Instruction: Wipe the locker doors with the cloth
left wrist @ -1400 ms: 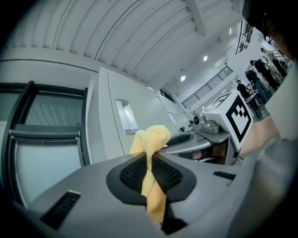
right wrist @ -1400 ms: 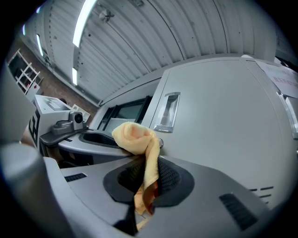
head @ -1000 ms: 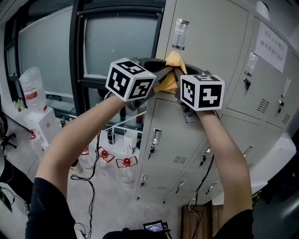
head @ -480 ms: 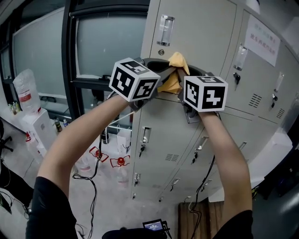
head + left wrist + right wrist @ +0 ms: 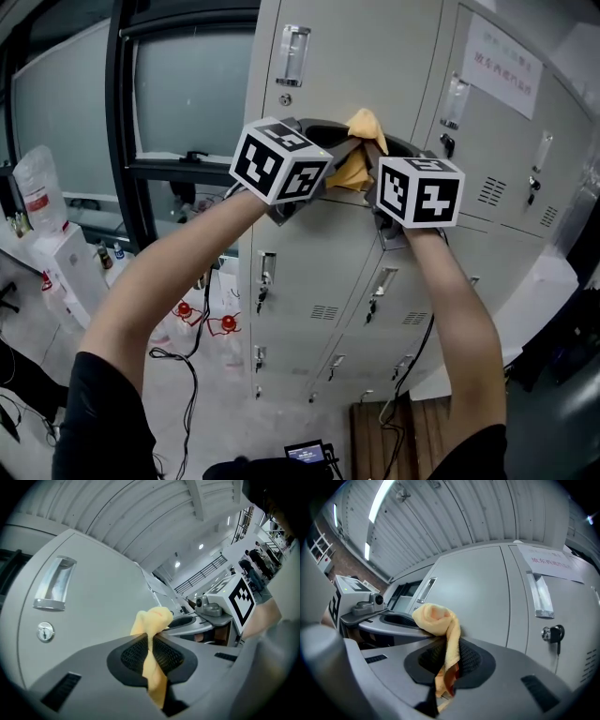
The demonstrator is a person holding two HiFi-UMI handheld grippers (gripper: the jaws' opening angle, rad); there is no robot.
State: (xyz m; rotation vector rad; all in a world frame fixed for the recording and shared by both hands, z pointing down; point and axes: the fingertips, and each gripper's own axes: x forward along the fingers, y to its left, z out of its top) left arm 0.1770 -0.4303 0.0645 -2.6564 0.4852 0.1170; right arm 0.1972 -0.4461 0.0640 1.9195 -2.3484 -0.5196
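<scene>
— Yellow-orange cloth (image 5: 151,620), soft and nappy: is that what the jaws have?
— Yes. The left gripper (image 5: 150,654) is clenched on one end of it, the strip pinched thin between black, mesh-textured pads (image 5: 133,656) set in smooth grey plastic. The right gripper (image 5: 448,662) grasps the other end the same way, with a loose fold hanging below.
— And between the two?
— It bunches into a rounded lump just past both sets of jaws, right up at the locker door (image 5: 103,602). Whether it presses on the metal I cannot tell.
— The door itself?
— Flat, matte, grey painted sheet metal. A clear plastic label holder (image 5: 54,584) and a small round lock (image 5: 45,632) sit left of the cloth. The neighbouring door on the right carries a keyed lock (image 5: 553,633) and a white paper notice (image 5: 551,560).
— And the marker cubes (image 5: 281,159)?
— Black-and-white squares, one cube on each gripper, side by side.
</scene>
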